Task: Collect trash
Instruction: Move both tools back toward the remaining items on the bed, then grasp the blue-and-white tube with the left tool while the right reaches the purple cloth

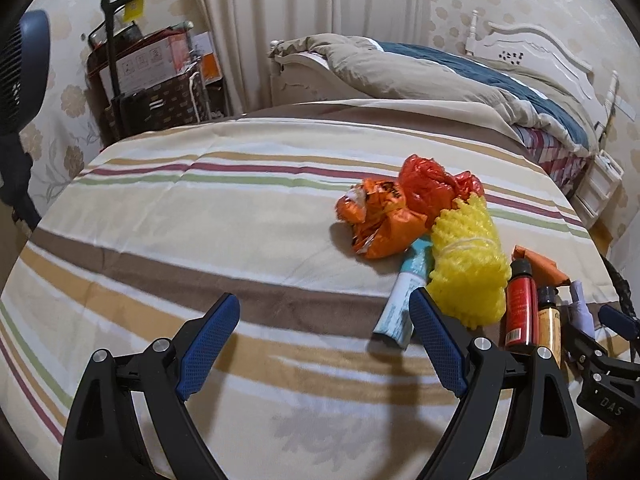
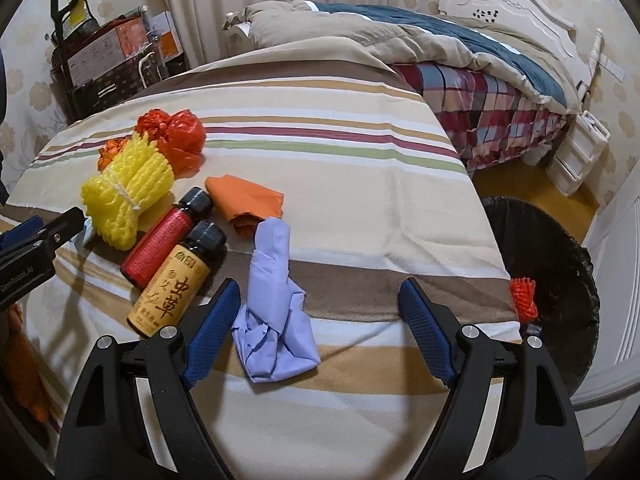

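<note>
Bedroom scene, striped tabletop [image 1: 200,208] cloth up front. Left wrist view: left gripper [image 1: 324,340] spread wide, holding nothing. Just off its right finger lie a pale tube [image 1: 404,300], half hidden under a yellow foam net [image 1: 468,264], and orange wrappers [image 1: 380,220] beyond.

Right wrist view: right gripper [image 2: 320,328] also wide, a crumpled lilac paper [image 2: 276,320] between its fingers, untouched. Dark bin [image 2: 560,280] to its right, insides unreadable.

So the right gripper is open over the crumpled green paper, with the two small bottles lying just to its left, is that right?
Not quite: the crumpled paper is lavender-blue, not green, as the right wrist view shows. The rest holds: the right gripper is open over it, and the red bottle and yellow-labelled bottle lie just left.
</note>
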Available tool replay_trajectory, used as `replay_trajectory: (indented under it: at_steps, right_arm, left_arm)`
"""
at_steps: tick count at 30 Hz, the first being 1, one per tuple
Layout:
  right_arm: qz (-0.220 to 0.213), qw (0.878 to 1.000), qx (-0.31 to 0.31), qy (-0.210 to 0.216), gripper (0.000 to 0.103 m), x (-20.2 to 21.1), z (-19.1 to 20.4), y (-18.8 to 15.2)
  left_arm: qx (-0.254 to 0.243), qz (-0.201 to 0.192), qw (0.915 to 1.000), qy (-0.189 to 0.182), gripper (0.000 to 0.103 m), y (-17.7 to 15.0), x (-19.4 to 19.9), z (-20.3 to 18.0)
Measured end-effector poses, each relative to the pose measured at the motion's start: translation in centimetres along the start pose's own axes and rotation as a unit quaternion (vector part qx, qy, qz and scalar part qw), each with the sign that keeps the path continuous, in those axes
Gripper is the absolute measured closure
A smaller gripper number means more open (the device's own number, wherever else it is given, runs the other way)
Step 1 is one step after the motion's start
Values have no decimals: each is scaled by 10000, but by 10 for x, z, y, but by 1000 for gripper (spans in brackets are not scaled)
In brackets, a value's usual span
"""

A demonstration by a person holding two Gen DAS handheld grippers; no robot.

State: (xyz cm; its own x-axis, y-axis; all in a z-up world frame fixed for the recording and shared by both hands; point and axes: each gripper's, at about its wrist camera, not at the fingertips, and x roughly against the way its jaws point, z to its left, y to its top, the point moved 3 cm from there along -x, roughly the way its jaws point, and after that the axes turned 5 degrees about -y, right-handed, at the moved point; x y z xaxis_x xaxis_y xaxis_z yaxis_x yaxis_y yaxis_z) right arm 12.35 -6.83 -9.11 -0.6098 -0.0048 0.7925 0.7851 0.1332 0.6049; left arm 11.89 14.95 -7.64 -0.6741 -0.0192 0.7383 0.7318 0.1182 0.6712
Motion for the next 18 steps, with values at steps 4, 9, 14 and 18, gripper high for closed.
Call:
replay_trajectory:
  at_steps: [4, 9, 14, 18]
  right_arm:
    - [4, 10000, 9, -22, 23, -2, -1, 1]
    - [3, 10000, 25, -33, 23, -2, -1, 1]
    - [1, 10000, 24, -32, 22, -2, -1, 1]
    - [1, 10000, 24, -30, 22, -3, -2, 1]
  left_arm:
    - [-29, 30, 10000, -66, 17, 7, -8, -1]
    - [-178, 88, 9996, -191, 17, 12, -15, -10]
    - [-601, 74, 9978, -252, 18, 10, -14, -24]
    - [-652, 247, 9970, -346, 39, 6, -18, -25]
